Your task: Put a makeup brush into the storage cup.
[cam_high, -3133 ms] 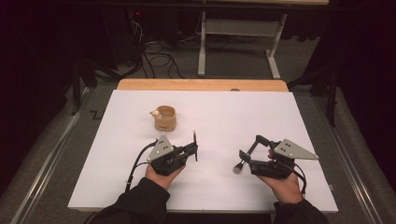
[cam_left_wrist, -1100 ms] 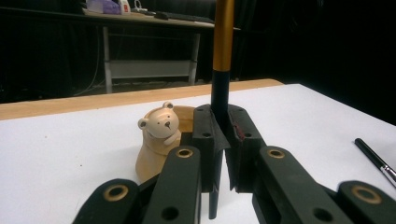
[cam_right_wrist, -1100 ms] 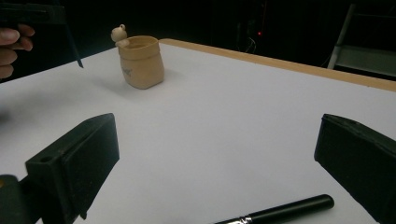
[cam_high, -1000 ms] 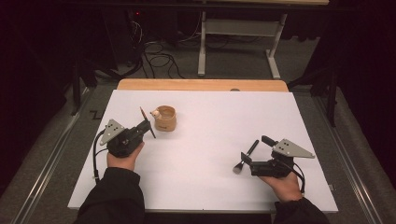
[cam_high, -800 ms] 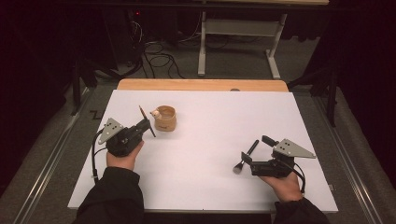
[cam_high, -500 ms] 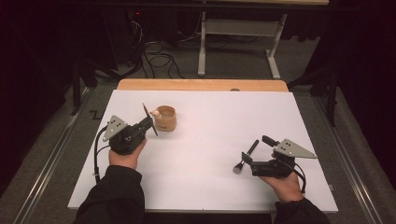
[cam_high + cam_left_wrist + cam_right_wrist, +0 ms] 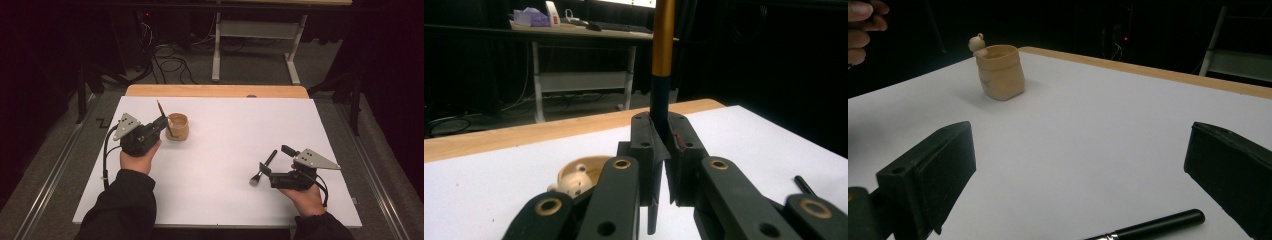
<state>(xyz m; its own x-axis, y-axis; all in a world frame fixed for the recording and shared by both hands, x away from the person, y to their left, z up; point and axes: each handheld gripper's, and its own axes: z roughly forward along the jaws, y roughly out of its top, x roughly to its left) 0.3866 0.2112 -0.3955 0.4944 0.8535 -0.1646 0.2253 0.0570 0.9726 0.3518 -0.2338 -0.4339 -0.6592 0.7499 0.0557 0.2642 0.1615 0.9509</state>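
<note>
Left gripper (image 7: 161, 123) clamps brush (image 7: 163, 118) beside cup (image 7: 178, 126).

**Brush going up by the little bear cup**

So there's a small tan cup (image 7: 178, 126) with a tiny bear figure on its rim, standing upright on the white bench, far-left area. A slim brush (image 7: 163, 117) with a dark handle and gold ferrule stands nearly upright just beside it, pinched in the left hand-held gripper (image 7: 161, 123). A second black-handled brush (image 7: 263, 167) lies flat on the bench, over toward the right.
</note>
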